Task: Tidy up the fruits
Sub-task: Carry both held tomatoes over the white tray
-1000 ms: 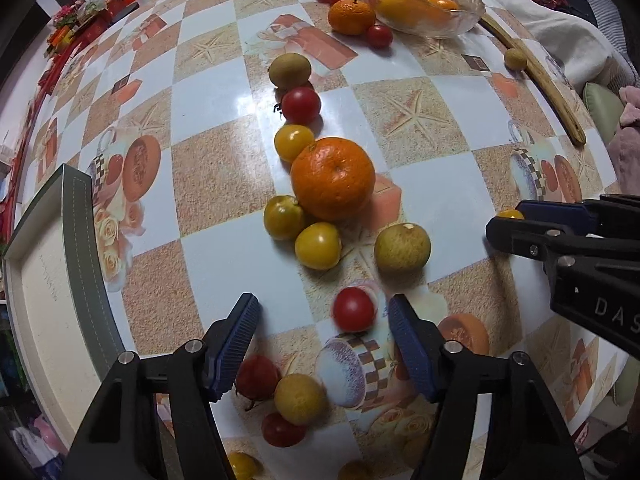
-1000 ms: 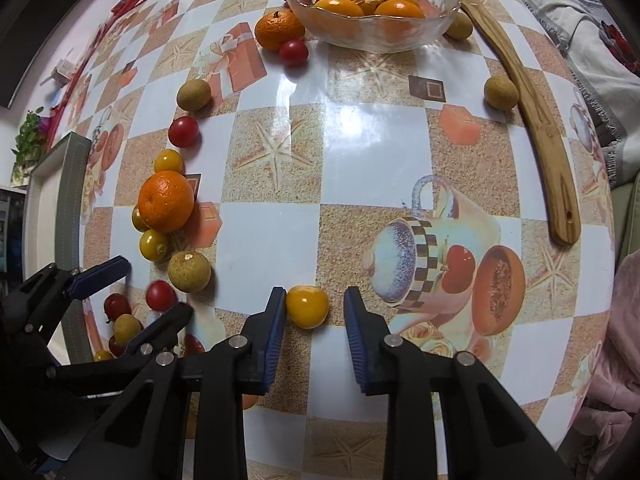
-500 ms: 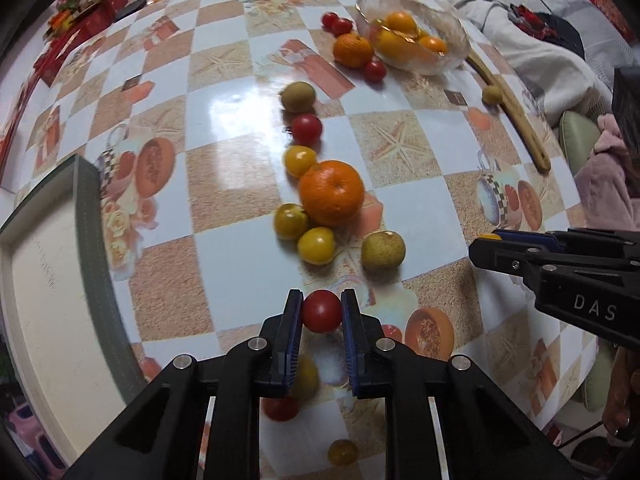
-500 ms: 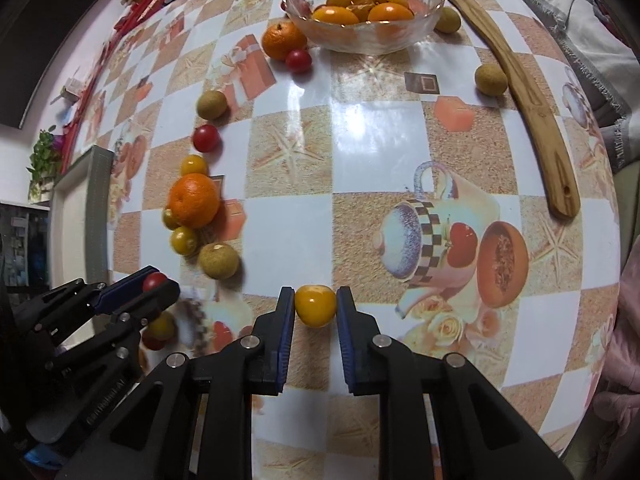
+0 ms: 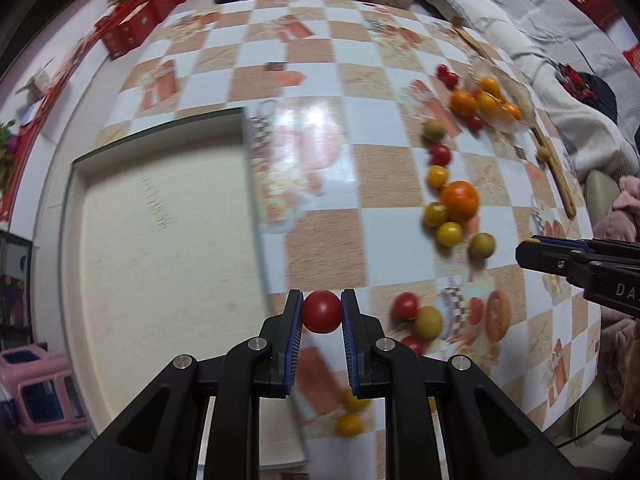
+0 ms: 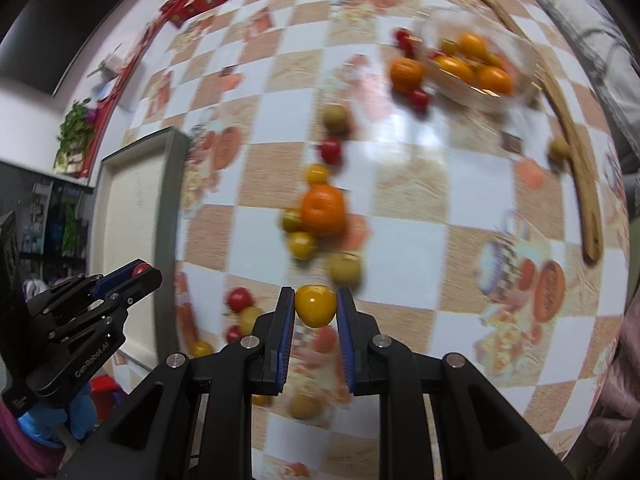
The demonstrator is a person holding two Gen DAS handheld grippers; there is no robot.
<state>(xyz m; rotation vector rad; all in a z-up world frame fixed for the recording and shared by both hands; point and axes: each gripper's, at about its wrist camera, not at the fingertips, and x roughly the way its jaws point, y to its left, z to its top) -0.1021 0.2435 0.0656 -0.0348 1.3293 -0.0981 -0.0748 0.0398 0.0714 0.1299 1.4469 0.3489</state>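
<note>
My left gripper (image 5: 321,312) is shut on a red cherry tomato (image 5: 321,311) and holds it above the table near the right edge of a rectangular tray (image 5: 160,240). My right gripper (image 6: 315,306) is shut on a yellow cherry tomato (image 6: 315,305), lifted above the table. A large orange (image 5: 460,201) lies among several small yellow, red and brown fruits in a line. A glass bowl (image 6: 520,56) with orange and yellow fruits stands at the far right. The left gripper also shows in the right wrist view (image 6: 138,274), with the red tomato between its fingers.
A long wooden stick (image 6: 580,168) lies along the table's right edge. Red boxes (image 5: 136,24) and packets stand at the far end. A few small fruits (image 5: 416,320) lie near the table's front edge. The view is motion-blurred.
Both grippers have closed on their tomatoes and lifted them. The left gripper has swung left toward the tray. The right gripper has risen and turned left.
</note>
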